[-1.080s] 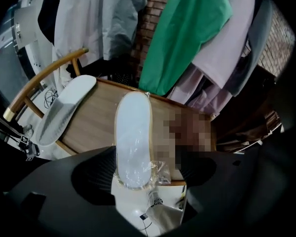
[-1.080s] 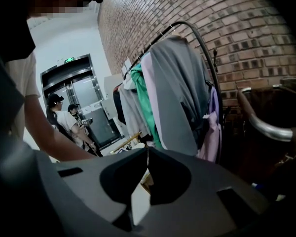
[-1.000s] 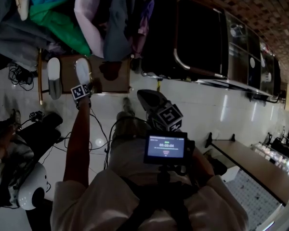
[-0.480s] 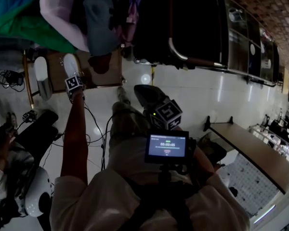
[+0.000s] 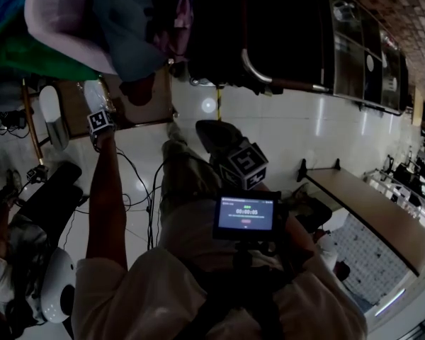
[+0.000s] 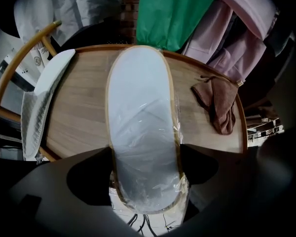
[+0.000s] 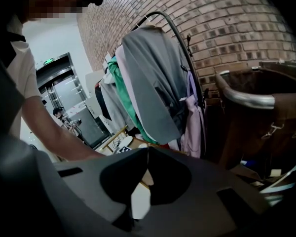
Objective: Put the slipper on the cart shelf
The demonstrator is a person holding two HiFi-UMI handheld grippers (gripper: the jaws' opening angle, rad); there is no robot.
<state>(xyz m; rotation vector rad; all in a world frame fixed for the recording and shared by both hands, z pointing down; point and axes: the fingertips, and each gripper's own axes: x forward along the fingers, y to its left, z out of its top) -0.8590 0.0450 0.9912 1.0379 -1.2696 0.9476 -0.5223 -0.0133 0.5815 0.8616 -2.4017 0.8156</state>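
A white slipper (image 6: 140, 112) wrapped in clear plastic lies flat on a low wooden shelf (image 6: 84, 117) under hanging clothes. My left gripper (image 6: 145, 154) points down over its near end. Its jaws have just been closing, stand wide on either side of the slipper, and show no squeeze on it. In the head view the left gripper (image 5: 97, 112) is at the slipper (image 5: 93, 93), arm stretched out. A second white slipper (image 6: 44, 102) leans at the shelf's left edge. My right gripper (image 7: 148, 149) is shut and empty, held above the floor (image 5: 214, 137). The dark cart (image 5: 283, 41) stands to the right.
A brown cloth (image 6: 219, 105) lies on the shelf's right side. Clothes (image 5: 71, 27) hang above the shelf. Cables (image 5: 138, 190) run over the glossy floor. A white round object (image 5: 57, 296) and a seated person are at the left. A long bench (image 5: 368, 222) is at the right.
My left gripper has come down onto the near end of the slipper. The head view has drifted, so the shelf sits further left. The right gripper has sunk slightly.
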